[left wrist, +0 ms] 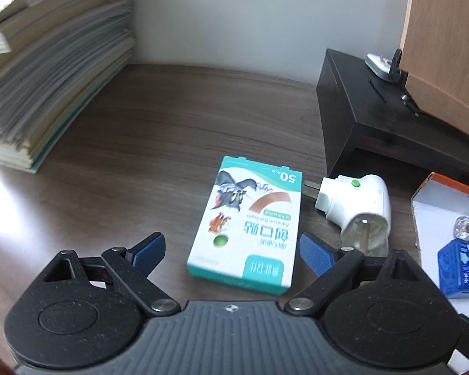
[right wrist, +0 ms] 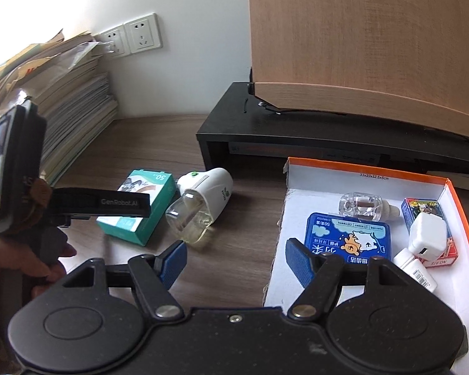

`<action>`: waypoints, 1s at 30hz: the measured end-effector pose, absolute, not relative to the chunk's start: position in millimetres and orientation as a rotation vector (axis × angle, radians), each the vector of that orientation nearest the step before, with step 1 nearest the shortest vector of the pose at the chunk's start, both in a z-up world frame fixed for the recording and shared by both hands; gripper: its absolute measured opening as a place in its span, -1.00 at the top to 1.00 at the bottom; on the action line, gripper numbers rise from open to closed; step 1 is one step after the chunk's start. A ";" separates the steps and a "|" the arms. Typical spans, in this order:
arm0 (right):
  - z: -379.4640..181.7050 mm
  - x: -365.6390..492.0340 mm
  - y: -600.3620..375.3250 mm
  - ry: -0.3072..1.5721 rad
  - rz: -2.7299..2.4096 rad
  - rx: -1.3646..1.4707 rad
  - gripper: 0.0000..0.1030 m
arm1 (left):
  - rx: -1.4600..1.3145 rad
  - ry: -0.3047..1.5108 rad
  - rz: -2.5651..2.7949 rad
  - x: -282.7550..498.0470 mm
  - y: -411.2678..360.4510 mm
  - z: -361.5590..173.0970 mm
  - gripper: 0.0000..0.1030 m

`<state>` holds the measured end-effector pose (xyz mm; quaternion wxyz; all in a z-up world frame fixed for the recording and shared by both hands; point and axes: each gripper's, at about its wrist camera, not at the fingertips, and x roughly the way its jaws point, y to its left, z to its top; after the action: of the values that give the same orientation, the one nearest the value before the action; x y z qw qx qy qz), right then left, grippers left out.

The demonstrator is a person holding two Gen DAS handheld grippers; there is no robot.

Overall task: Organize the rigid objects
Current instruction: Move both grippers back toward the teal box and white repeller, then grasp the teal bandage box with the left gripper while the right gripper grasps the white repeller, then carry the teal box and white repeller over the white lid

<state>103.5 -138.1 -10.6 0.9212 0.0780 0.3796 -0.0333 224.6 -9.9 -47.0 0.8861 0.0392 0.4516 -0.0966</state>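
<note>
The left gripper [left wrist: 233, 250] hangs over the dark wood-grain tabletop [left wrist: 140, 125] with its blue-padded jaws wide apart, the near end of a teal and white cardboard box of adhesive bandages [left wrist: 250, 222] lying flat between them, untouched. Just right of that box lies a white plug-in mosquito repeller with a clear liquid bottle [left wrist: 356, 206], on its side. The right gripper [right wrist: 234, 259] also has its jaws apart and empty, one over the tabletop, the other over the edge of an orange-rimmed white cardboard tray [right wrist: 328, 175]. Inside the tray sit a blue flat box with a cartoon bear [right wrist: 350, 234], a clear small refill bottle [right wrist: 364, 204], a white square charger plug [right wrist: 426, 234] and a red card box [right wrist: 422, 209]. A tall stack of papers [left wrist: 47, 78] stands at the far left, well apart.
</note>
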 end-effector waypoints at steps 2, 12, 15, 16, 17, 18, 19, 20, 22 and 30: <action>-12.9 110.3 -138.7 0.784 -0.084 0.168 -0.61 | 0.094 0.951 -0.224 233.4 -14.1 -55.9 -0.85; -21.3 159.3 -127.7 0.789 -0.079 0.200 -0.62 | 0.089 0.878 -0.347 243.5 -1.7 -63.5 -0.38; -27.2 178.1 -121.8 0.807 -0.069 0.205 -0.64 | 0.091 0.870 -0.328 239.8 12.1 -61.1 -0.38; -29.5 184.2 -119.7 0.813 -0.061 0.204 -0.65 | 0.090 0.866 -0.324 237.7 16.8 -60.0 -0.38; -32.3 190.4 -117.4 0.821 -0.053 0.202 -0.65 | 0.083 0.865 -0.322 236.3 22.0 -58.7 -0.38; -35.1 196.2 -114.9 0.831 -0.048 0.198 -0.66 | 0.073 0.867 -0.322 236.2 27.6 -57.4 -0.38; -38.6 201.4 -112.6 0.841 -0.047 0.192 -0.66 | 0.065 0.871 -0.318 235.0 33.1 -56.6 -0.38; -42.3 206.9 -110.3 0.850 -0.050 0.184 -0.66 | 0.060 0.872 -0.316 233.1 37.8 -56.0 -0.38; -50.4 217.0 -106.9 0.879 -0.061 0.165 -0.66 | 0.055 0.872 -0.314 230.1 45.5 -55.1 -0.39; -70.6 232.6 -101.6 0.925 -0.084 0.141 -0.31 | 0.048 0.863 -0.321 227.9 56.0 -50.9 -0.39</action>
<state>232.6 -101.6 -70.6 0.8918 0.0678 0.4456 -0.0404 227.9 56.0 -50.9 0.8956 0.0232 0.4164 -0.1548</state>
